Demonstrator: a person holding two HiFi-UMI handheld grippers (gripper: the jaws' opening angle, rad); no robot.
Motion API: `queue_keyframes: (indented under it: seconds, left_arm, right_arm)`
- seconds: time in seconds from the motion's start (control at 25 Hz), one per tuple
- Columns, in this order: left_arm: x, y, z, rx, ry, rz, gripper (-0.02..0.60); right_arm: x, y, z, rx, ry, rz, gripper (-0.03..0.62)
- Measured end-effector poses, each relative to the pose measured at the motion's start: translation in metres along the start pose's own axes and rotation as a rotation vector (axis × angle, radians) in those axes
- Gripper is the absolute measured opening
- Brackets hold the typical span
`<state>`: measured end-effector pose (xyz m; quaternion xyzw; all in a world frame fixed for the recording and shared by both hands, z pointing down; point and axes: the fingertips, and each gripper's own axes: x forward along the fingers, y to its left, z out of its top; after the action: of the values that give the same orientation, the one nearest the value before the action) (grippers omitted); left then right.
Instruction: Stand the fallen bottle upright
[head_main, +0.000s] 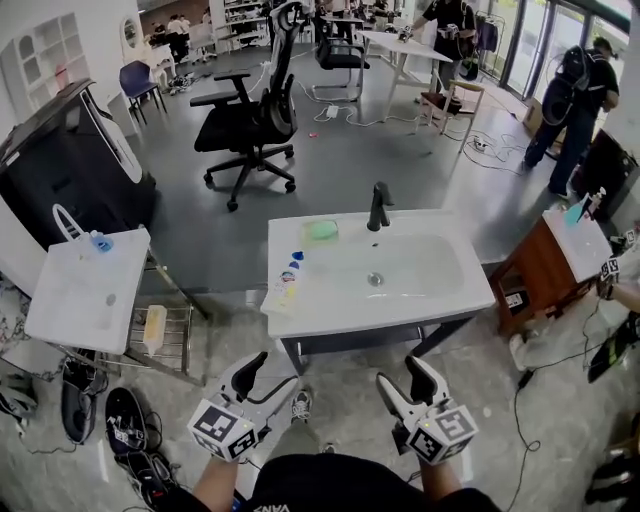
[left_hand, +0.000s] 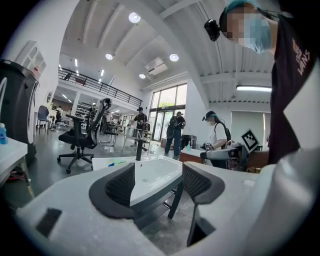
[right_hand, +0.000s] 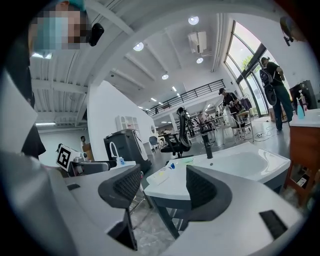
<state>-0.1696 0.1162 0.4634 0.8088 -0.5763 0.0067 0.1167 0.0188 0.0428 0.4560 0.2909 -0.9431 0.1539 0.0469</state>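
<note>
The fallen bottle (head_main: 287, 285) is white with a blue cap and lies on its side on the left rim of the white sink (head_main: 430, 300). In the right gripper view the bottle (right_hand: 161, 175) lies on the sink's near corner. Both grippers are held low in front of the sink, apart from it. My left gripper (head_main: 262, 385) is open and empty, its jaws (left_hand: 157, 182) framing the basin (left_hand: 155, 172). My right gripper (head_main: 408, 385) is also open, with nothing between its fingers (right_hand: 162, 187).
A black faucet (head_main: 378, 205) and a green pad (head_main: 321, 229) sit at the sink's back. A second white basin (head_main: 85, 290) stands to the left, a wooden cabinet (head_main: 555, 260) to the right. An office chair (head_main: 250, 125) is behind. Shoes (head_main: 125, 420) lie on the floor at the left.
</note>
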Motion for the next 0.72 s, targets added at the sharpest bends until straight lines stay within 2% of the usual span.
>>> queue_keyframes:
  seconds: [0.32, 0.72]
  left_arm:
    - [0.064, 0.065, 0.019, 0.0, 0.032, -0.079, 0.293]
    - [0.127, 0.15, 0.026, -0.019, 0.114, -0.126, 0.293]
  right_arm:
    - [0.058, -0.021, 0.027, 0.004, -0.012, -0.069, 0.271]
    - [0.118, -0.041, 0.036, 0.031, -0.025, -0.153, 0.27]
